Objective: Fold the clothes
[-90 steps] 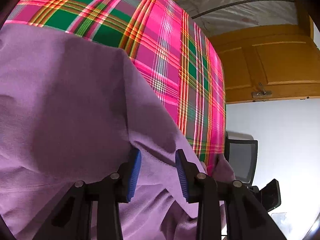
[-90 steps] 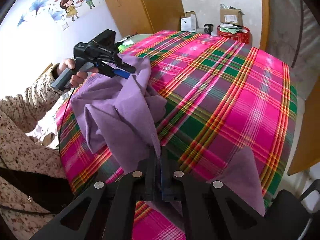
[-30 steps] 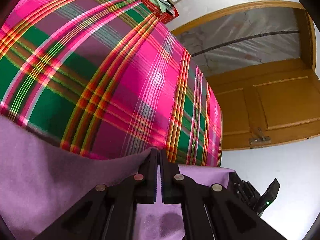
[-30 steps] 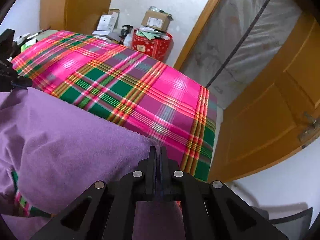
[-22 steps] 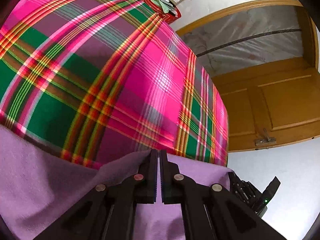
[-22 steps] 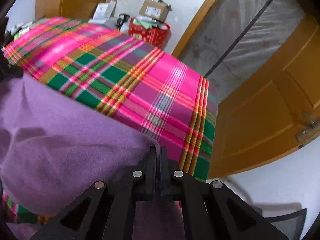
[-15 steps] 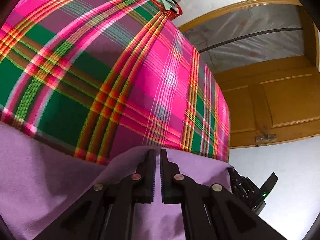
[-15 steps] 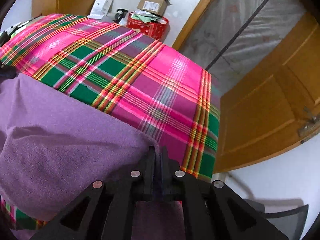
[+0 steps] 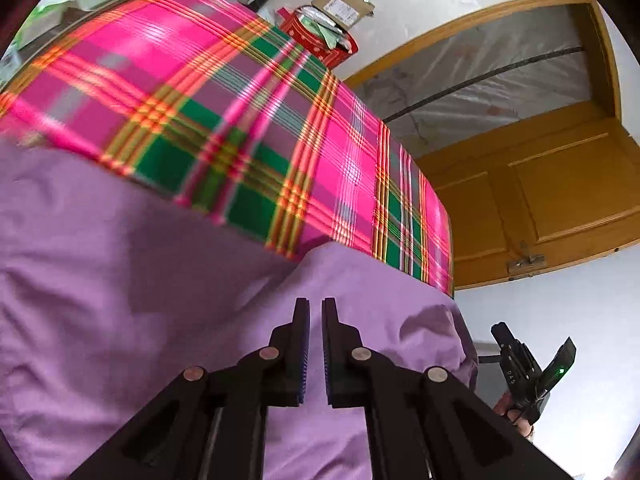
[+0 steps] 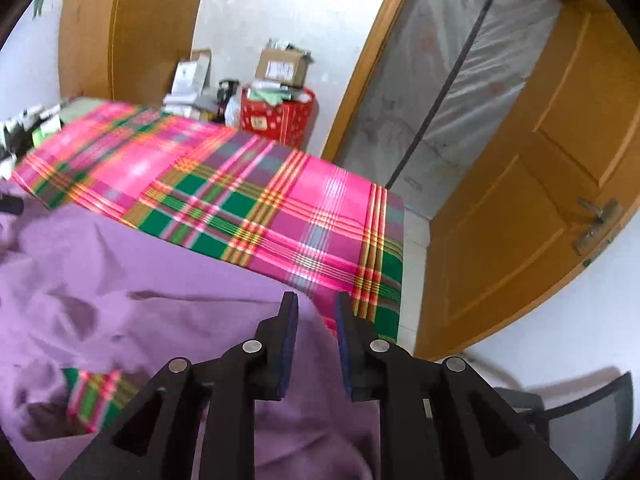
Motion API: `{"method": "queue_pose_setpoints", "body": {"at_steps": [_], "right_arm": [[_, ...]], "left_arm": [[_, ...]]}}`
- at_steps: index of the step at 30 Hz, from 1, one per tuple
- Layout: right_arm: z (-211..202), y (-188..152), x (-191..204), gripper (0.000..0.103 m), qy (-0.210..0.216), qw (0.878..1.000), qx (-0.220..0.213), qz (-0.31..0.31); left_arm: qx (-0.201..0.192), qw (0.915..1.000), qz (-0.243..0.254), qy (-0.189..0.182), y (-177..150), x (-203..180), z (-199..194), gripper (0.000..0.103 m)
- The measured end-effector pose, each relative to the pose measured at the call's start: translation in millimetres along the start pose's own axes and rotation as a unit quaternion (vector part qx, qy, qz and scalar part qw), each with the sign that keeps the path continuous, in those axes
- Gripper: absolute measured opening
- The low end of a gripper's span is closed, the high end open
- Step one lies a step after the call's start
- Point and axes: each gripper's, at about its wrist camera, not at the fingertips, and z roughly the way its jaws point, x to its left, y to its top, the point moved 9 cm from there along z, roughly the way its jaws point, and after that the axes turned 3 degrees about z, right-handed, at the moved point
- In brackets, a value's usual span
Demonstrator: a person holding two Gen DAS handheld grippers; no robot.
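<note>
My left gripper [image 9: 312, 308] hovers over purple garment [image 9: 120, 300], jaws parted by narrow gap, nothing between them. My right gripper [image 10: 316, 304] spread wider, also empty, poised above garment's far edge. Garment lies rumpled on near part of plaid-covered table [image 10: 240, 200], small patch of plaid showing through folds. Red box [image 10: 276, 116] sits beyond table. Wooden door [image 10: 540, 200] at right.

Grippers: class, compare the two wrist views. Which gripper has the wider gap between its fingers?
The right gripper: its fingers stand clearly apart above the purple garment, while the left gripper shows only a narrow slit.
</note>
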Motion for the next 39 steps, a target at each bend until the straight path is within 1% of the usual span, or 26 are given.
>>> {"method": "queue_pose_setpoints", "body": {"at_steps": [3, 9, 12, 17, 22, 24, 26, 29, 33, 36, 37, 39], "right_arm": [[-27, -4, 14, 0.022, 0.024, 1.000, -0.016, 0.007], [-74, -13, 60, 0.023, 0.066, 0.997, -0.040, -0.030], [-95, -20, 80, 0.024, 0.093, 0.994, -0.047, -0.031], [-117, -38, 134, 0.026, 0.151, 0.986, -0.049, -0.059], [-137, -59, 199, 0.027, 0.214, 0.970, -0.049, -0.106], [-145, -66, 228, 0.028, 0.247, 0.960, -0.050, -0.124], [-151, -73, 257, 0.031, 0.280, 0.948, -0.048, -0.142], [-149, -83, 302, 0.036, 0.304, 0.935, -0.037, -0.176], [-147, -96, 357, 0.037, 0.341, 0.916, -0.023, -0.208], [-146, -107, 394, 0.037, 0.358, 0.903, -0.018, -0.237], [-148, -113, 405, 0.038, 0.360, 0.900, -0.018, -0.245], [-148, -120, 422, 0.037, 0.373, 0.893, -0.008, -0.251]], "left_arm": [[-0.005, 1.0000, -0.001, 0.007, -8, 12, -22, 0.008], [-0.031, 0.9990, -0.026, 0.017, -19, 47, -64, 0.008], [-0.031, 0.9986, -0.035, 0.025, -26, 64, -75, 0.009], [-0.027, 0.9978, -0.046, 0.040, -38, 95, -95, 0.010], [-0.034, 0.9961, -0.065, 0.049, -45, 123, -115, 0.012], [-0.036, 0.9953, -0.072, 0.053, -48, 134, -123, 0.012], [-0.037, 0.9945, -0.079, 0.058, -50, 145, -130, 0.013], [-0.038, 0.9933, -0.088, 0.063, -55, 162, -142, 0.013], [-0.037, 0.9923, -0.099, 0.064, -66, 179, -152, 0.013], [-0.041, 0.9933, -0.100, 0.040, -74, 179, -156, 0.013], [-0.043, 0.9946, -0.090, 0.029, -77, 174, -157, 0.013], [-0.037, 0.9966, -0.070, 0.026, -79, 168, -155, 0.014]]}}
